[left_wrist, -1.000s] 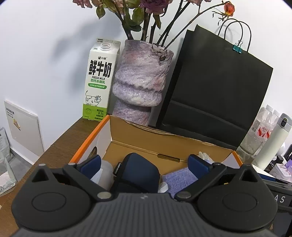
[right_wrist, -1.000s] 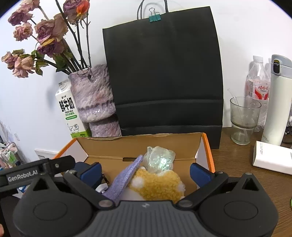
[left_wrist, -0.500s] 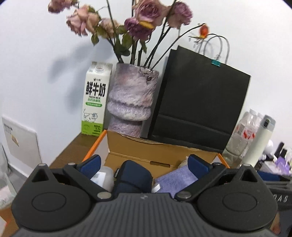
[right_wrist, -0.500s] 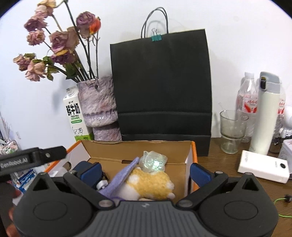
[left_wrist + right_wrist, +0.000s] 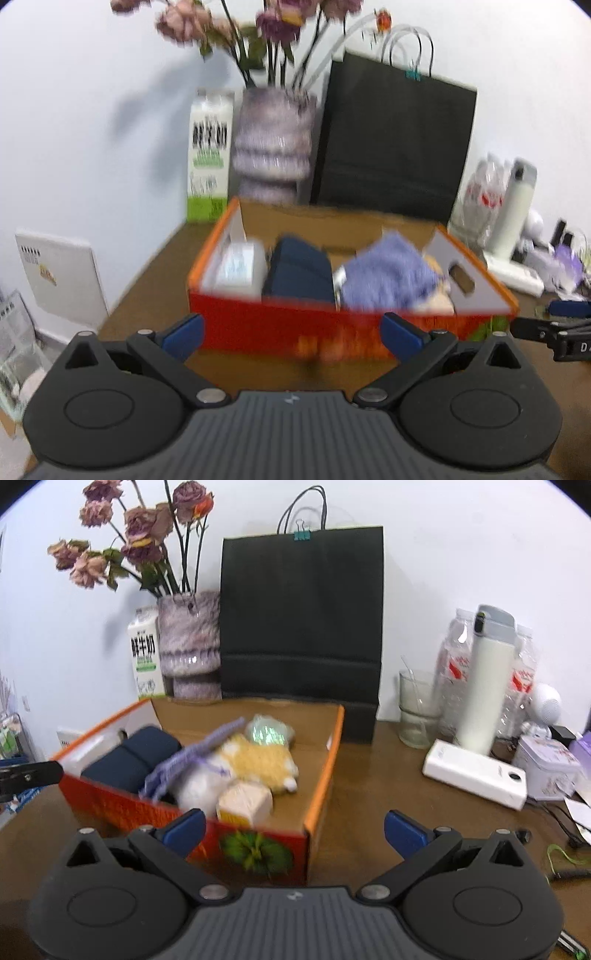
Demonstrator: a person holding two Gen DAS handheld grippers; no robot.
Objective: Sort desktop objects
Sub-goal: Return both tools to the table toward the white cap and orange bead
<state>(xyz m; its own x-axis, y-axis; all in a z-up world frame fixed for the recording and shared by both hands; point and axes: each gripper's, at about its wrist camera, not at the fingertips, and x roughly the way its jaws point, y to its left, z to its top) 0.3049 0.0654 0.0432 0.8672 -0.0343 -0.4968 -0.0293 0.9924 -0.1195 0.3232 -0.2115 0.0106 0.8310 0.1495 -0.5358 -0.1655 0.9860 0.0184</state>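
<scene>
An orange cardboard box [image 5: 295,325] [image 5: 325,775] stands on the wooden desk. It holds a dark blue pouch [image 5: 299,273] [image 5: 129,760], a purple cloth [image 5: 384,280] [image 5: 192,760], a yellow plush toy [image 5: 258,764], a white bottle [image 5: 240,269], a crumpled clear wrapper [image 5: 267,733] and a beige cube [image 5: 245,803]. My left gripper [image 5: 293,338] is open and empty in front of the box. My right gripper [image 5: 295,830] is open and empty near the box's front right corner.
Behind the box stand a milk carton [image 5: 208,162] [image 5: 146,657], a purple vase of dried roses [image 5: 273,147] [image 5: 190,642] and a black paper bag [image 5: 395,147] [image 5: 301,627]. To the right are a glass [image 5: 419,709], water bottles, a white flask [image 5: 487,679], a white power bank [image 5: 474,773] and a tin [image 5: 546,768].
Both grippers have pulled back from above the box to in front of it, still open. The box's front wall now shows in both views.
</scene>
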